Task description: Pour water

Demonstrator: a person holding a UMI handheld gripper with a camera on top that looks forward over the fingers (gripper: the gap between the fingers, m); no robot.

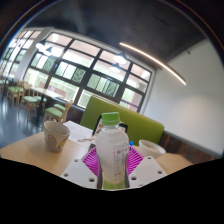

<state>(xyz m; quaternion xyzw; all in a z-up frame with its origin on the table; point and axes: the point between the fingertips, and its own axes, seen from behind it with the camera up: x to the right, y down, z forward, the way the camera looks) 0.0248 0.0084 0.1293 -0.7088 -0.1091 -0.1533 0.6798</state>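
A clear plastic bottle (113,150) with a green cap and a white label stands upright between my gripper's fingers (113,160). The magenta pads (93,158) press against it on both sides, so the gripper is shut on the bottle. The bottle looks lifted above the table. A paper cup (56,136) stands on the light table (30,148) ahead and to the left of the bottle, apart from it. The bottle's base is hidden behind the fingers.
A white bowl-like dish (151,148) sits on the table to the right of the bottle. Behind the table is a green bench back (140,125). More tables and chairs (40,100) stand at the left under large windows.
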